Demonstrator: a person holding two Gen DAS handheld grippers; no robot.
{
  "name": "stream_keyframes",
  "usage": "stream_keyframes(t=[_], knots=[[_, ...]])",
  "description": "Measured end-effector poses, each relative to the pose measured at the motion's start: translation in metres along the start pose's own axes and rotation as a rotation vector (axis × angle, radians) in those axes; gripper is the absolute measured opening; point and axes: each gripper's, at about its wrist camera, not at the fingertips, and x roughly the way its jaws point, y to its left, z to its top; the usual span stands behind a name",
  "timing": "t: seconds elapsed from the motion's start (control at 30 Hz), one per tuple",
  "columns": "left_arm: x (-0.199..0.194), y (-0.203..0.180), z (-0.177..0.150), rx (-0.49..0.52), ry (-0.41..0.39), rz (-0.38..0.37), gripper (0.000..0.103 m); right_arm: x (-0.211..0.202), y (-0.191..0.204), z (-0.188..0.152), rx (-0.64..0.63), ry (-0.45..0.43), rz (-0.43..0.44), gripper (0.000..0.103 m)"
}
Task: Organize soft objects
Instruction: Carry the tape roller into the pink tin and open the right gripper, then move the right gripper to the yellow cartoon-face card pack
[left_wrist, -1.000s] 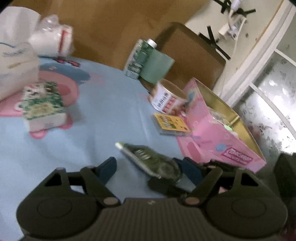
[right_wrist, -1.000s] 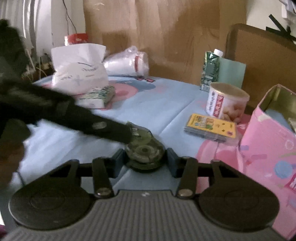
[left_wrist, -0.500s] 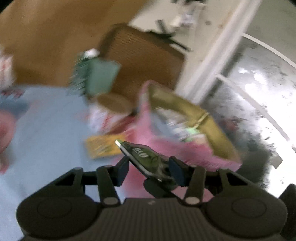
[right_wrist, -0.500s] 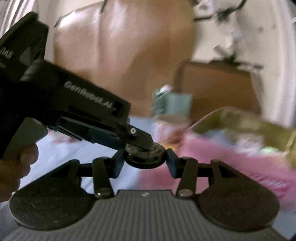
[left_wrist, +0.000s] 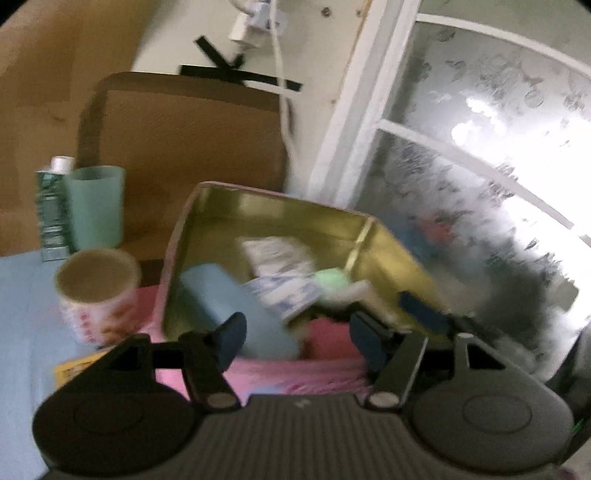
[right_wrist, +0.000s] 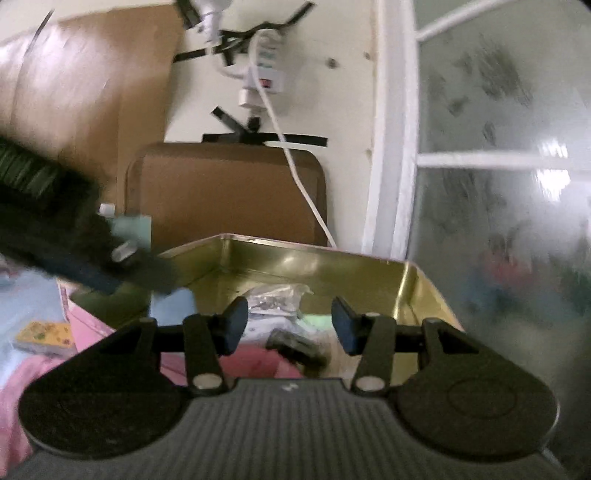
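Observation:
A pink tin box with a gold inside (left_wrist: 280, 214) fills both wrist views. It holds a light blue soft roll (left_wrist: 229, 302), white packets (left_wrist: 280, 266), a green piece (left_wrist: 332, 280) and a pink piece (left_wrist: 328, 339). My left gripper (left_wrist: 297, 343) hovers over the box's near wall, its jaws opening with nothing between them. My right gripper (right_wrist: 290, 325) stands open above the box (right_wrist: 314, 266). A dark tape dispenser (right_wrist: 295, 349) lies loose just below and beyond its fingers. The left gripper (right_wrist: 74, 251) shows as a dark blur at the right wrist view's left.
A paper cup (left_wrist: 96, 291), a green carton (left_wrist: 51, 214) and a mint cup (left_wrist: 96, 206) stand left of the box on the blue cloth. A yellow card pack (right_wrist: 44, 334) lies near the box's corner. A brown chair back (left_wrist: 184, 147) and a frosted window (left_wrist: 480, 184) stand behind.
Both grippers have swung right from the table to over the pink box. The dark dispenser gripped between them half a second ago is free of both and lies in the box.

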Motion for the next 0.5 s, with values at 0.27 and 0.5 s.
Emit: stream_keyframes(t=[0.27,0.5], knots=[[-0.044,0.041,-0.039,-0.016,-0.009,0.101,0.065,-0.026,0.018,-0.004,0.060,-0.021,0.075,0.053],[-0.096,0.094,-0.081,-0.104,-0.007,0.201,0.066,-0.037,0.061,0.000,0.019,0.005,0.236,0.053]])
